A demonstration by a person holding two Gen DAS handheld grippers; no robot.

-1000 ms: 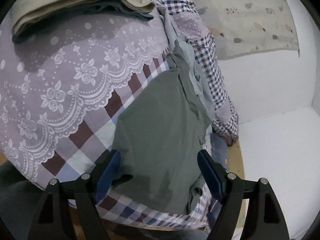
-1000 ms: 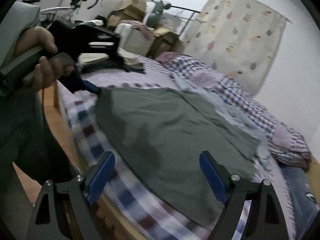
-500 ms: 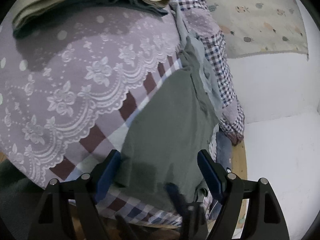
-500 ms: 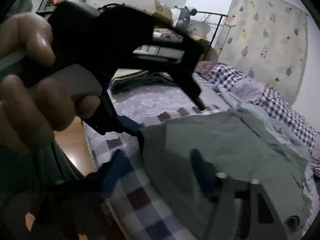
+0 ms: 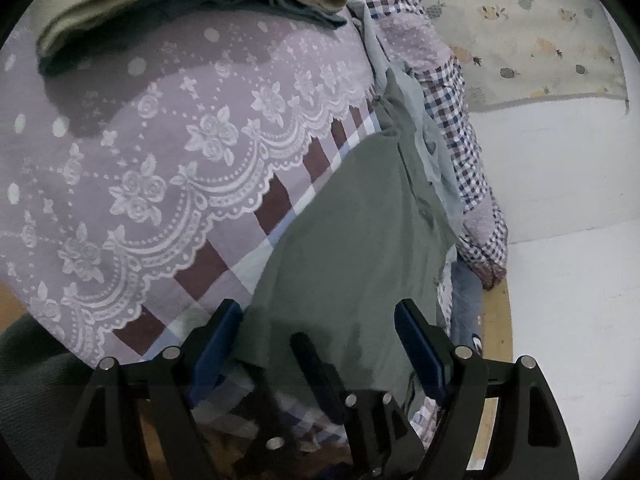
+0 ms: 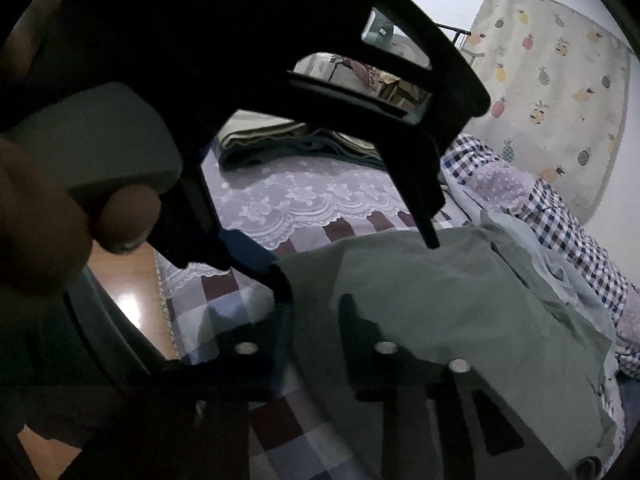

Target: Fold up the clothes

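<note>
I have the green garment [image 5: 352,248] spread flat on the bed [image 5: 168,184], over its checked and lace-patterned cover, with the near corner reaching the bed's edge. My left tongs [image 5: 320,344] are wide open, the two blue-padded fingers either side of that near edge of the cloth, gripping nothing that I can see. My right tongs [image 6: 314,316] sit at the same corner from the other side; their fingers are narrowly apart with the garment's edge between them, but the view is too dark for me to tell whether they have pinched it. From the right wrist, my hand [image 6: 44,216] and the left tool's black body fill most of the upper frame and block much of the bed. Beyond the garment lie a pale blue garment [image 5: 436,152] and a checked quilt [image 5: 468,128], crumpled together. A stack of folded clothes [image 5: 172,4] sits at the far end, beige on top. A fruit-print curtain [image 6: 552,92] hangs on the wall.
</note>
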